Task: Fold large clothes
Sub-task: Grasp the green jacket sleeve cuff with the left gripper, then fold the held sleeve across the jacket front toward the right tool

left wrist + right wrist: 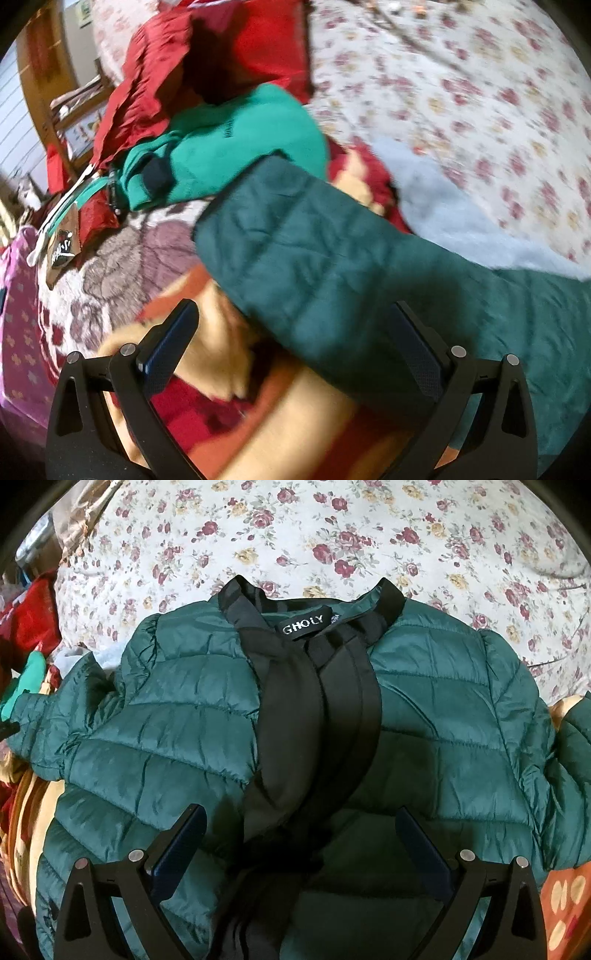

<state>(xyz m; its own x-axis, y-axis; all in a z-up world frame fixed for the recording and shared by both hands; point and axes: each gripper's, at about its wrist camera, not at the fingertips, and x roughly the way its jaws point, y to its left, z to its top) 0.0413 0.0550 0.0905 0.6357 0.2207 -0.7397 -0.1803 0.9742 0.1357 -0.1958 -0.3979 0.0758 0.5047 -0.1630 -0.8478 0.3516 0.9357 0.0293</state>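
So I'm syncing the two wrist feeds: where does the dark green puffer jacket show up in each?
Left wrist: dark green puffer jacket, one sleeve running from centre to the lower right, reaching between the open fingers.
Right wrist: it fills the middle and bottom, front up, black collar at top centre.
Shared landmark: the floral bedsheet, beyond the jacket in both.

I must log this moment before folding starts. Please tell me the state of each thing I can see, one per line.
Dark green jacket: spread flat, front up, open, not folded.
Jacket sleeve: stretched out sideways.
Bright green garment: crumpled in pile.
Left claw: open, empty.
Right claw: open, empty.
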